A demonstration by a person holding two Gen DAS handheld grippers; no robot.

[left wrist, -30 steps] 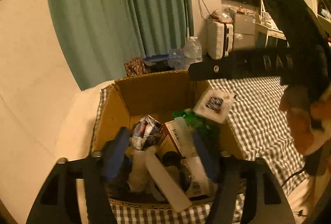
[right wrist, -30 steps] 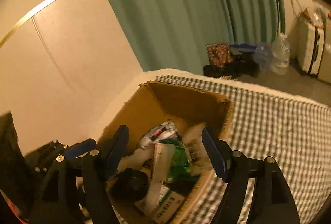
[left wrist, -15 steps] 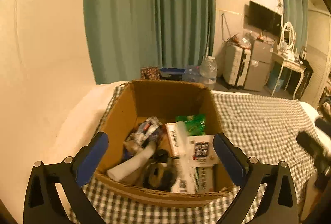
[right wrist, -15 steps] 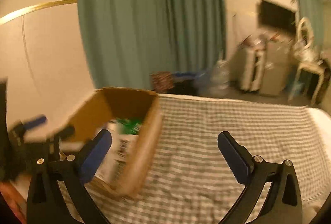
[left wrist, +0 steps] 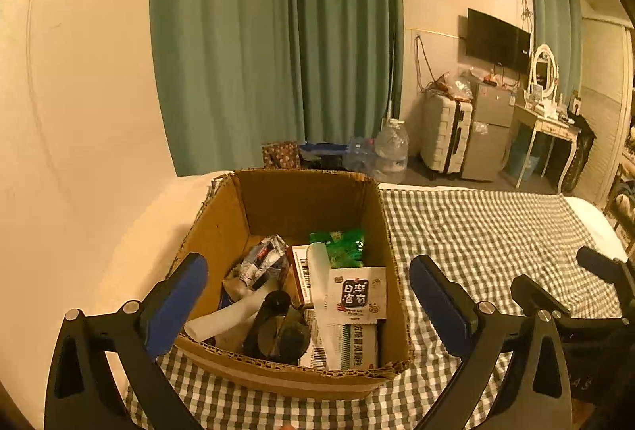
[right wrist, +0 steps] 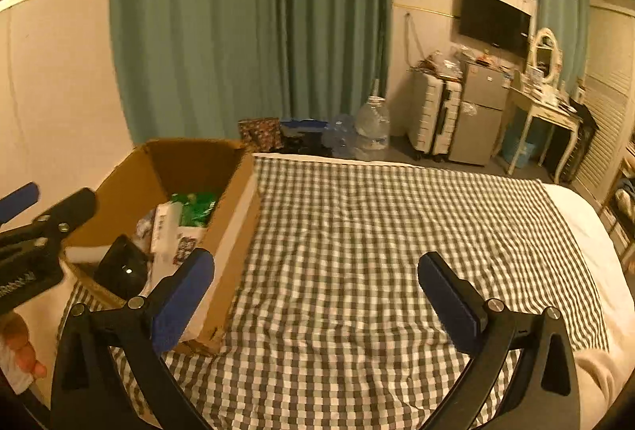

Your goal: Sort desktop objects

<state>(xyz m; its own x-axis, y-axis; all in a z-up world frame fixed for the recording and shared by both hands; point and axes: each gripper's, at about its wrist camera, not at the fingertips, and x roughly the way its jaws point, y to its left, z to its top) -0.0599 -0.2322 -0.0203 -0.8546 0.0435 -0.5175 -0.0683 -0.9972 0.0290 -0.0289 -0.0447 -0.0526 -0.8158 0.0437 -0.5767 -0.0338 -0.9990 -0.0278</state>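
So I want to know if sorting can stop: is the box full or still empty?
Partly full. The box holds a green packet, a white pouch, a tube and more, all below its rim.

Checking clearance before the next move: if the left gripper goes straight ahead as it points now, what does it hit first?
Probably the cardboard box: the open left gripper points into its open top, so it would likely meet the contents, perhaps the white sachet or the dark round object. Depth is unclear.
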